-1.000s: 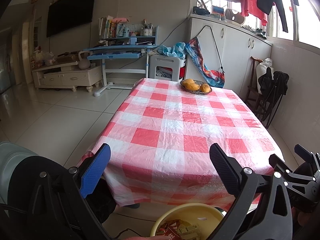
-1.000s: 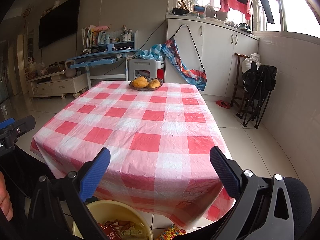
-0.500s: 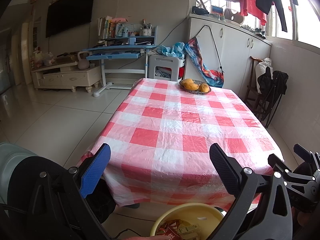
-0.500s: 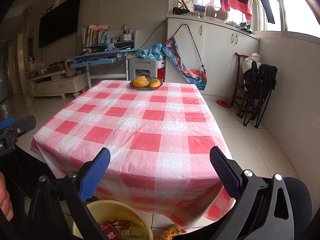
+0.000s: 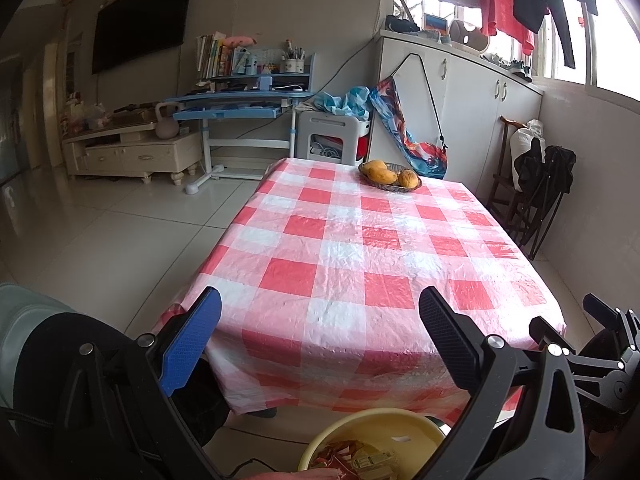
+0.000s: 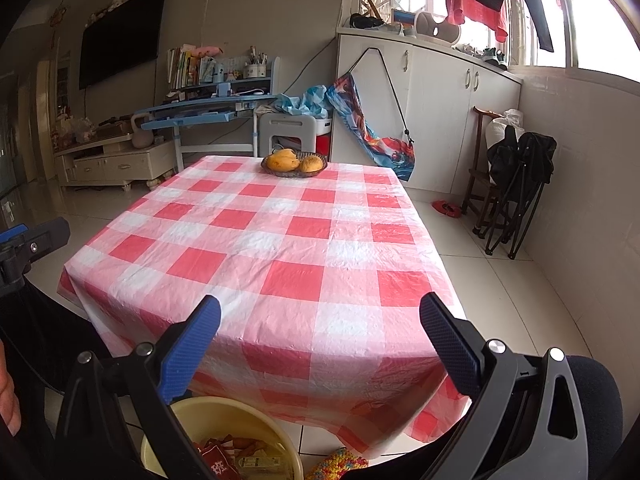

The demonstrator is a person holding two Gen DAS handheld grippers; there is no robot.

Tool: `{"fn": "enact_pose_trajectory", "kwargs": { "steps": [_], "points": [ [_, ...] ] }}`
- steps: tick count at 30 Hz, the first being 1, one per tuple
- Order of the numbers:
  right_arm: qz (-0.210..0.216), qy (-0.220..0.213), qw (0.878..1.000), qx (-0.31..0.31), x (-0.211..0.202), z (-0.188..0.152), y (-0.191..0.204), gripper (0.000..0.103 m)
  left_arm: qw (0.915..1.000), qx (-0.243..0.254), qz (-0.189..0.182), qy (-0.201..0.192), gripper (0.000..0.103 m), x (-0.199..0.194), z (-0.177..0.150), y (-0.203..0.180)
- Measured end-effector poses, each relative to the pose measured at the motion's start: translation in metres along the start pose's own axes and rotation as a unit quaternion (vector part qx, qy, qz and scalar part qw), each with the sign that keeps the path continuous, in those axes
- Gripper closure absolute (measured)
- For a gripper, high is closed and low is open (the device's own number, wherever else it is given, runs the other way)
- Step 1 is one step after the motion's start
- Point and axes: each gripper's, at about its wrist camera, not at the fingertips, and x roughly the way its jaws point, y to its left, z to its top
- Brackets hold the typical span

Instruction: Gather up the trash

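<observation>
We hold the left tool [image 5: 320, 340] and right tool [image 6: 320, 336] apart and empty over the tabletop [image 5: 372, 248], wrappers apparently already in the yellow bin [image 6: 224, 420] at 6 o'clock, so collection seems finished.

Left gripper [image 5: 320, 322] held with jaws spread wide and empty above near edge of table [image 5: 360, 264] in red-and-white checked cloth; yellow bin [image 5: 360, 428] holding wrappers [image 5: 352, 458] on floor below; fruit basket [image 5: 390, 176] at far end; right gripper [image 5: 592, 344] at lower right.
</observation>
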Motion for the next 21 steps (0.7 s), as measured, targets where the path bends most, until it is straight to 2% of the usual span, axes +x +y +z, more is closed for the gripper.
{"fn": "enact_pose_trajectory", "kwargs": {
  "steps": [16,21],
  "points": [
    [0.001,0.001,1.0,-0.001,-0.0002,0.0022,-0.0001,0.008,1.0,-0.001,-0.001,0.0,0.007,-0.0009,0.0005,0.0003],
    [0.002,0.001,1.0,0.004,-0.0016,0.0017,-0.0021,0.008,0.9999,-0.003,-0.013,0.003,0.007,-0.0024,0.0013,-0.0005]
  ]
}}
